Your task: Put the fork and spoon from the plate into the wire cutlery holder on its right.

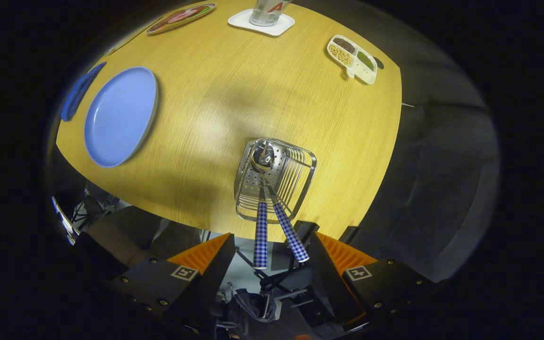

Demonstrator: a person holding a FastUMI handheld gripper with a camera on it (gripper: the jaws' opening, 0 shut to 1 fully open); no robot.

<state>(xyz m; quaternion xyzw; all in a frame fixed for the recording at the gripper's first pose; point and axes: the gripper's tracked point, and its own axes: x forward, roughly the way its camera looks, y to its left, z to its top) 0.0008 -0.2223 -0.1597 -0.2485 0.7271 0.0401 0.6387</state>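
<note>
Above the round wooden table [234,94], the gripper [272,250] hangs with fingers spread wide, holding nothing. Fork [260,231] and spoon [281,208] stand in the wire cutlery holder [307,172] near the table's rim, their checked handles rising between the fingers. The blue plate [118,115] lies well apart to the left. A divided dish of beans [353,59], a coaster with a glass [262,21] and a patterned tray [180,17] sit beyond.

fork [272,198] head hidden behind spoon [262,158]
</note>
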